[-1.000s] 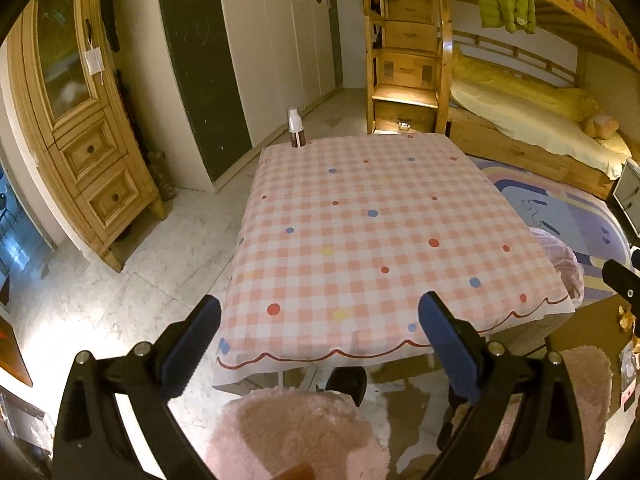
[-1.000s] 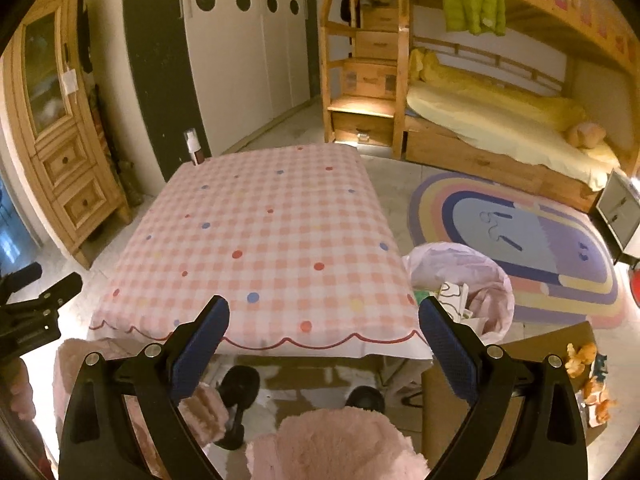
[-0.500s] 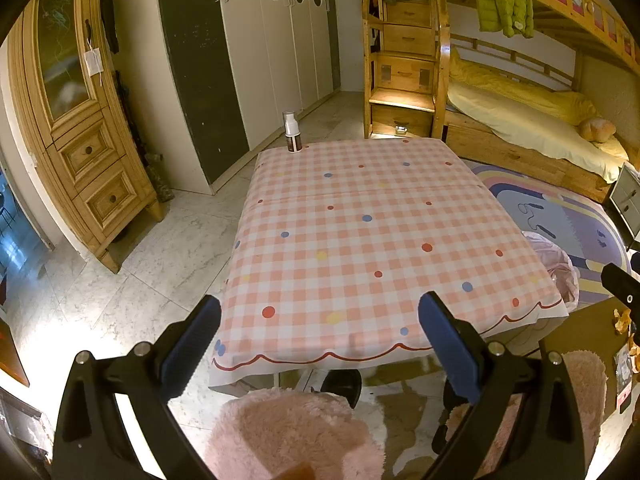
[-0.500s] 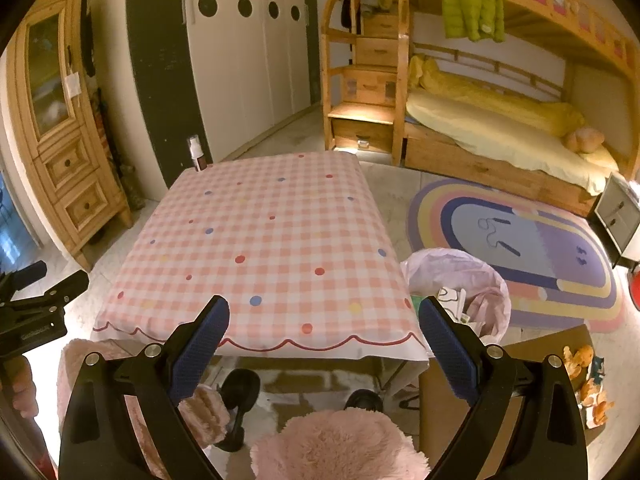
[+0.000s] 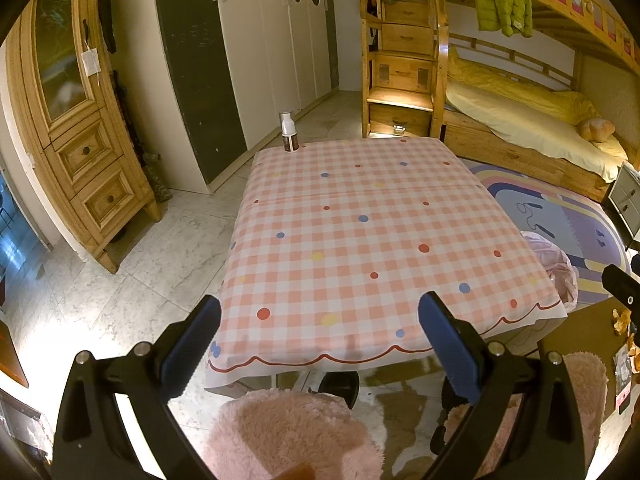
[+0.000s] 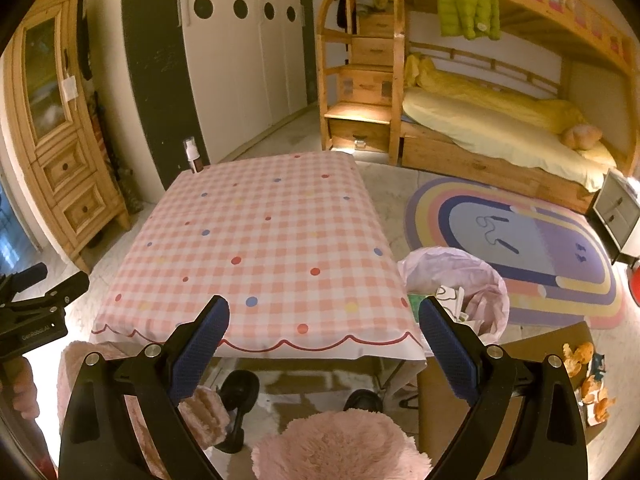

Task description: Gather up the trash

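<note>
Both the left gripper (image 5: 320,336) and right gripper (image 6: 324,332) hover with jaws wide and empty before the desk (image 6: 264,240), beside whose right near corner a crumpled pink trash bag (image 6: 472,280) holds paper scraps, a bottle (image 5: 289,133) at the far-left corner.

Tablecloth (image 5: 360,232): pink-and-white gingham, scattered dots in red, blue and yellow, white scalloped hem edged with a red line; bottle (image 5: 289,133) at its far corner has a white top over a dark brown body. Floor rug (image 6: 520,240): rainbow arcs of yellow, pink and navy around a lavender centre (black squiggle marks on the lavender); bin bag (image 6: 468,280) pale pink; fluffy seat cushion (image 6: 340,444) pink. Gripper pads (image 5: 192,344) blue on black frames; jacket (image 6: 466,0) lime green; bedding (image 6: 500,120) yellow; cabinet (image 5: 76,120) honey pine; wardrobe doors (image 5: 280,40) white with dark round cut-outs.
</note>
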`<state>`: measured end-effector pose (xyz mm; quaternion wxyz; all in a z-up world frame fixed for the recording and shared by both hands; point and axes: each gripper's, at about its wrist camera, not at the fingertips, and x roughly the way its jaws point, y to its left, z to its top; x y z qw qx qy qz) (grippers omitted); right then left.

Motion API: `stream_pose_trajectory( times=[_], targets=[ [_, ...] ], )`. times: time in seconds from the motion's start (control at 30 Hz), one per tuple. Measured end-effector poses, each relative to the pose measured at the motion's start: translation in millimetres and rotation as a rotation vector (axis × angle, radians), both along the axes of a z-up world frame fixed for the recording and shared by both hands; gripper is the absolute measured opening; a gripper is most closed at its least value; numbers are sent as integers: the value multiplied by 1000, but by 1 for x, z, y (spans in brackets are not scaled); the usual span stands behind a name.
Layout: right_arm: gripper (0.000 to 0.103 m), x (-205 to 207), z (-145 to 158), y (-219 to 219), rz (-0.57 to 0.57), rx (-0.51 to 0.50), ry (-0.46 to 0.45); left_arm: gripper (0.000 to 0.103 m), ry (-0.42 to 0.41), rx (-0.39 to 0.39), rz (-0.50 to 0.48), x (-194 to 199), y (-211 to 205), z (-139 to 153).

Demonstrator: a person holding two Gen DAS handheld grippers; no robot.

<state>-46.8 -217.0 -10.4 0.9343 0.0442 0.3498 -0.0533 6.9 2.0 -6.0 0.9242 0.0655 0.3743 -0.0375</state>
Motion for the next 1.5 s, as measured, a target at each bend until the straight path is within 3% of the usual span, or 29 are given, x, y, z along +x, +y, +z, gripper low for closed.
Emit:
stream_pose_trajectory(
  times=[1.5],
  targets=[
    [94, 7, -3, 7, -3, 5, 3, 96, 2, 1, -5, 2, -7, -2]
  ],
)
